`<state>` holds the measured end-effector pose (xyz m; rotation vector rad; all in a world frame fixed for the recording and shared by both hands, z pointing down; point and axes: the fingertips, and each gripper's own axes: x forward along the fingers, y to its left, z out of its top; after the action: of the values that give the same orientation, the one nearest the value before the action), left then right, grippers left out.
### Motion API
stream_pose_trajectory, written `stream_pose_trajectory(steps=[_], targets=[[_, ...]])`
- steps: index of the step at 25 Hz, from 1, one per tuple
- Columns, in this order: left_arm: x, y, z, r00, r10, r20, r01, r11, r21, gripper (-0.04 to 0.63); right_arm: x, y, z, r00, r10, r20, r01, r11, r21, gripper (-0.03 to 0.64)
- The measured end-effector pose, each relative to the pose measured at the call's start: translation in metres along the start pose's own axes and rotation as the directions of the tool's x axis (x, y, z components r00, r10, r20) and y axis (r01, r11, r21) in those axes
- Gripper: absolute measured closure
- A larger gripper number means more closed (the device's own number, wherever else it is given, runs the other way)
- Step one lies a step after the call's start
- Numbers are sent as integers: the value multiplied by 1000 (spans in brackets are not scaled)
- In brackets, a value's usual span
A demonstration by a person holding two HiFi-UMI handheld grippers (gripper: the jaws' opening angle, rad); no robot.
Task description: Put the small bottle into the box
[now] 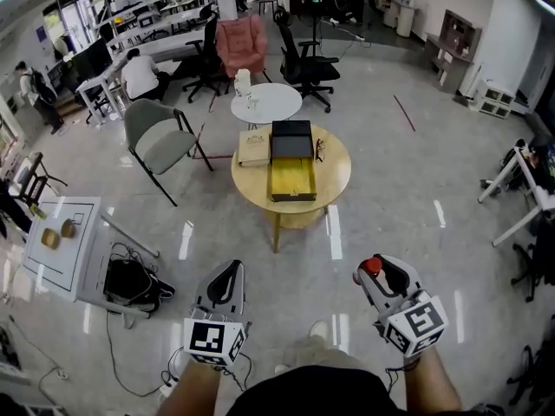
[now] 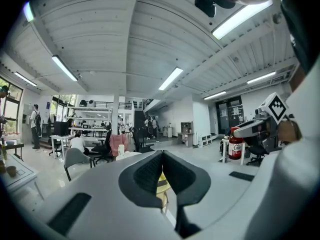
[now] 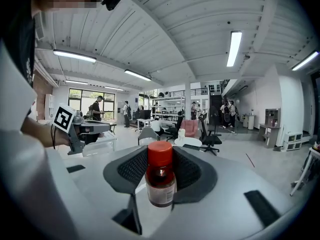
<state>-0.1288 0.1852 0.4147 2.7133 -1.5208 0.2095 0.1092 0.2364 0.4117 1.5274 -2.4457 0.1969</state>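
A small bottle [image 3: 161, 180] with a red cap and dark contents stands upright between the jaws of my right gripper [image 3: 161, 170], which is shut on it. In the head view the right gripper [image 1: 375, 272] hangs low at the right over the floor, the bottle's red cap [image 1: 372, 266] at its tip. An open yellow box [image 1: 293, 179] lies on the round wooden table [image 1: 338, 167] well ahead of both grippers. My left gripper [image 1: 227, 273] is low at the left, its jaws closed together with nothing in them [image 2: 161, 176].
On the wooden table there are also a black box [image 1: 291, 139] and a beige box [image 1: 253, 148]. Behind it stands a small white round table [image 1: 266, 103]. A grey chair [image 1: 160, 137] is at the left, a black bag [image 1: 132, 282] lies on the floor.
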Motion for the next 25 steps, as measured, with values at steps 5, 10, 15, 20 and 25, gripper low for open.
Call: stream_pose_trajectory(steps=[5, 10, 15, 20, 25], targets=[[25, -4, -9, 1000, -5, -20, 4, 1000, -13, 577, 12, -21, -5, 1000, -1, -16, 2, 1000, 10, 457], [49, -6, -7, 1000, -8, -26, 7, 1000, -15, 578, 22, -37, -3, 1000, 5, -17, -5, 1000, 13, 457], [73, -9, -5, 999, -14, -37, 13, 999, -38, 578, 34, -56, -1, 1000, 11, -10, -11, 1000, 25, 457], [93, -7, 6, 999, 4, -40, -5, 1000, -28, 578, 44, -74, 3, 1000, 27, 2, -27, 999, 41, 457], [115, -12, 14, 999, 18, -42, -19, 999, -27, 578, 53, -99, 2, 999, 41, 6, -41, 998, 56, 457]])
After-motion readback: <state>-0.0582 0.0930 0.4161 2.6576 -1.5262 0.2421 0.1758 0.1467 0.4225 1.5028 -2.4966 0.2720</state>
